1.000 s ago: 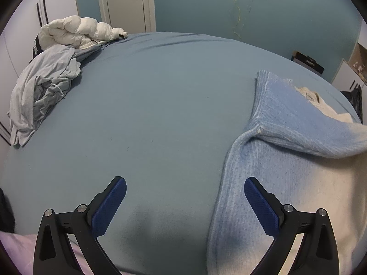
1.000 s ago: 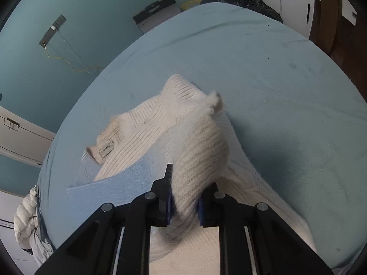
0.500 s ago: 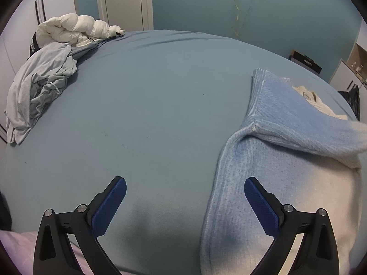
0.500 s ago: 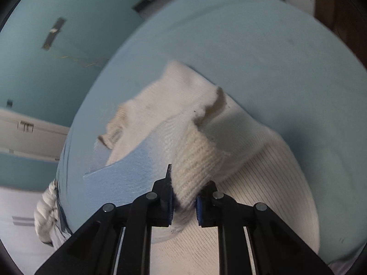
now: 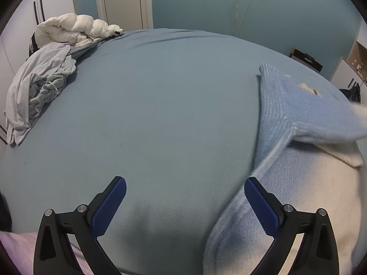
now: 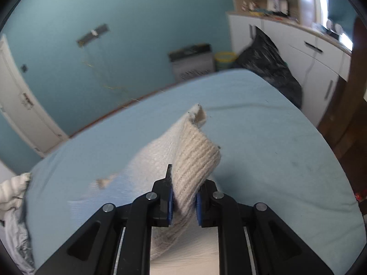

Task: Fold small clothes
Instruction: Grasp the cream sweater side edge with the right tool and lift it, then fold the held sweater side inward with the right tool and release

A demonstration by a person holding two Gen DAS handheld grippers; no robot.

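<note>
A knitted sweater, pale blue fading to cream (image 5: 298,119), lies on the right part of the blue bed (image 5: 160,114). Its near blue edge runs just inside my left gripper's right finger. My left gripper (image 5: 183,197) is open and empty, low over the sheet beside that edge. My right gripper (image 6: 184,201) is shut on the sweater's cream ribbed sleeve cuff (image 6: 197,158) and holds it lifted above the bed (image 6: 263,137). The sleeve drapes down to the left. The rest of the sweater is mostly hidden under the right gripper.
A heap of grey-blue clothes (image 5: 36,91) and a white padded jacket (image 5: 73,29) lie at the bed's far left. A black bag (image 6: 268,66) and white cabinets (image 6: 316,59) stand past the bed's far right. A door (image 5: 123,0) is behind.
My right gripper has raised the sleeve cuff up off the sweater body and tilted upward, so the room now shows. The left gripper has barely moved; the sleeve has shifted over the collar.
</note>
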